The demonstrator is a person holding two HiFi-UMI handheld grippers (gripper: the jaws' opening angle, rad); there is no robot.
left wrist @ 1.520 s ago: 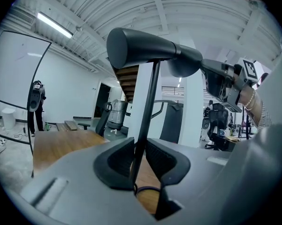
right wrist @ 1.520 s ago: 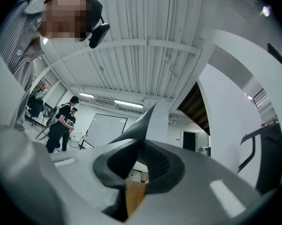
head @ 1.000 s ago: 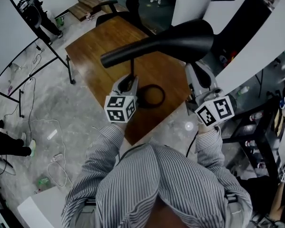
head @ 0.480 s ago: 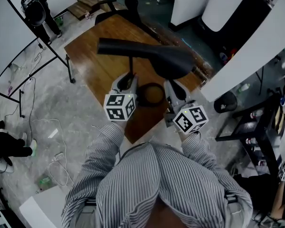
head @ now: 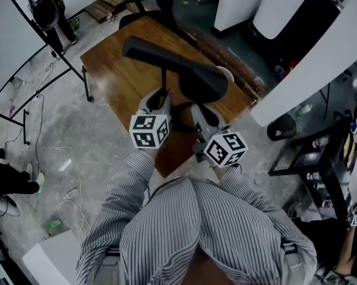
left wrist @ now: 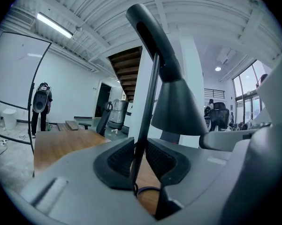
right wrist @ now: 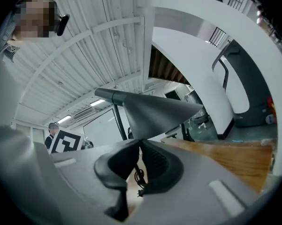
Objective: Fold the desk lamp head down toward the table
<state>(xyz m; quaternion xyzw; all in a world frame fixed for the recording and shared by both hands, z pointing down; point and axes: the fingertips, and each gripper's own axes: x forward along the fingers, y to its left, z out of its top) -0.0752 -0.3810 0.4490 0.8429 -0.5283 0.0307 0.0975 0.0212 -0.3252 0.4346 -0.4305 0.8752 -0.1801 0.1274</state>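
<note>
The desk lamp stood near the near edge of the wooden worktop (head: 116,70), at 12 o'clock from the person in the striped shirt (head: 196,230). In the head view its black lamp head (head: 190,70) lay across the top of the thin stem (head: 164,79), with the narrow end toward 10 o'clock and the wide shade end toward 4 o'clock.

The left gripper (head: 161,98) pointed toward 12 o'clock and was clamped on the stem low down. In the left gripper view the stem (left wrist: 148,111) rose straight up from between the pads of the left gripper (left wrist: 140,156), with the lamp head (left wrist: 176,107) above it at 1 o'clock.

The right gripper (head: 201,113) sat just at 3 o'clock of the left one, under the shade end. In the right gripper view its jaws stood almost together and pinched the lower rim of the lamp head (right wrist: 155,114), which met the right gripper (right wrist: 140,153) at 12 o'clock.

A dark ring (head: 181,108) lay on the worktop between the two grippers. An office chair (head: 160,5) stood beyond the worktop at 12 o'clock.
</note>
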